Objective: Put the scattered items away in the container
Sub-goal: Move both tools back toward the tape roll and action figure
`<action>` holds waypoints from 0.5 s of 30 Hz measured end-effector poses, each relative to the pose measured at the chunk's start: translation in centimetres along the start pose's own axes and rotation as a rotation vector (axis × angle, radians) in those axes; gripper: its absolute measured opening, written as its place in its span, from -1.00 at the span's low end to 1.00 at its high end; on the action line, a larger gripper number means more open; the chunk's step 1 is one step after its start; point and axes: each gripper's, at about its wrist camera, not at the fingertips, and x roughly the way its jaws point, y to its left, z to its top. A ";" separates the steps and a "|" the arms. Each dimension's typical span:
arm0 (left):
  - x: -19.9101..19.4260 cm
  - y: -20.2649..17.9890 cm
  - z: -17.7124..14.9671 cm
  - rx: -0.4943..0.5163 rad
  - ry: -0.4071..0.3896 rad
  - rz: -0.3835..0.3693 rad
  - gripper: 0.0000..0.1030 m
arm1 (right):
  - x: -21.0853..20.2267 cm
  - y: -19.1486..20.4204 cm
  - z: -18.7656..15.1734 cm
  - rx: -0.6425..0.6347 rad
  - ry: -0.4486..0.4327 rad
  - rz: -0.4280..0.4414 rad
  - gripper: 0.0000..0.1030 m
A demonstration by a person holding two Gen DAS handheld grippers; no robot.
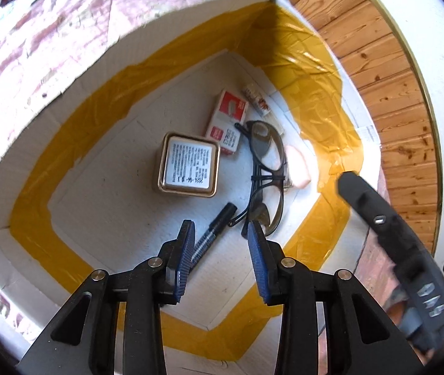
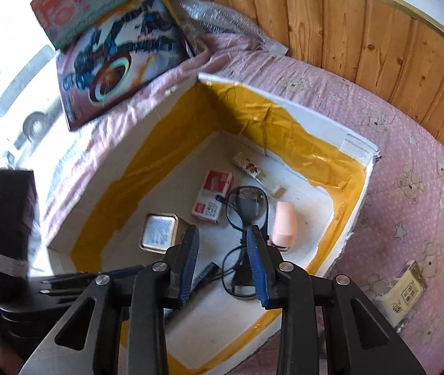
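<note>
Now both tongs hang spread and empty over the box [image 2: 287,103]. Outside it, a small packet [image 2: 401,293] lies on the bed, nearer the right tongs [image 2: 223,261] than the left tongs [image 1: 220,256], its long axis slanting away.

Handwritten date (partly legible, ending "04-03") on the square tin's label [image 1: 189,167].

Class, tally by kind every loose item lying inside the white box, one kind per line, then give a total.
Glasses: 1
Marker pen: 1
Square gold-rimmed tin: 1
Red-and-white packets: 2
Pink object: 1
Total: 6
</note>
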 end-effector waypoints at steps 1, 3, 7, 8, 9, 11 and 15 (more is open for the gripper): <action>-0.3 -0.1 -0.1 0.007 -0.012 0.005 -0.28 | -0.5 -0.3 0.1 0.024 -0.016 0.022 -0.34; -0.7 -0.5 -0.2 0.020 -0.035 0.014 -0.28 | -1.6 -0.8 0.0 0.061 -0.045 0.058 -0.34; -1.3 -1.1 -0.4 0.045 -0.073 0.031 -0.28 | -3.8 -1.3 -0.5 0.092 -0.100 0.111 -0.35; -1.5 -1.3 -0.5 0.050 -0.080 0.034 -0.28 | -4.2 -1.4 -0.6 0.095 -0.109 0.117 -0.35; -1.6 -1.4 -0.6 0.055 -0.087 0.036 -0.28 | -4.7 -1.5 -0.8 0.096 -0.118 0.123 -0.35; -2.0 -1.6 -0.7 0.063 -0.105 0.044 -0.28 | -5.6 -1.6 -1.1 0.101 -0.136 0.135 -0.35; -2.9 -2.0 -1.2 0.083 -0.148 0.066 -0.28 | -7.2 -1.4 -1.9 0.103 -0.165 0.168 -0.35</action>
